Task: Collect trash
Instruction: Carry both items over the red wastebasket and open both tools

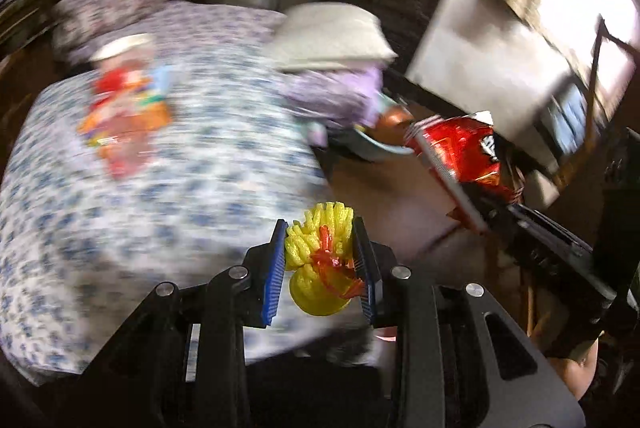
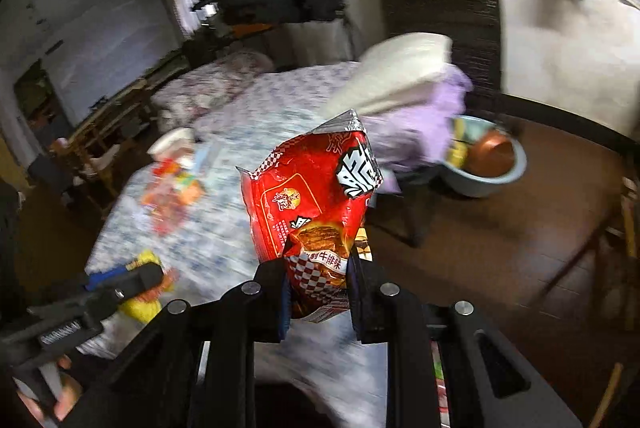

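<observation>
Meanwhile we held a yellow net [image 1: 316, 252] clamped in our left gripper [image 1: 320, 256] and a red bag [image 2: 316, 203] pinched in our right gripper [image 2: 318, 292], above the bed [image 1: 180, 187].

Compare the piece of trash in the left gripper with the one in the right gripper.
The yellow foam net is meshy with a red strip across it; the red snack bag is glossy, printed foil. The net bunches compactly in the left gripper; the bag rises well above the right gripper. Both are clamped, off the bed.

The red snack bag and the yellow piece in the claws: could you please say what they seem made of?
Red snack bag: glossy printed plastic film, apparently foil-lined, given its silvery torn top. Yellow piece: probably soft foam netting, matte and ribbed.
</observation>
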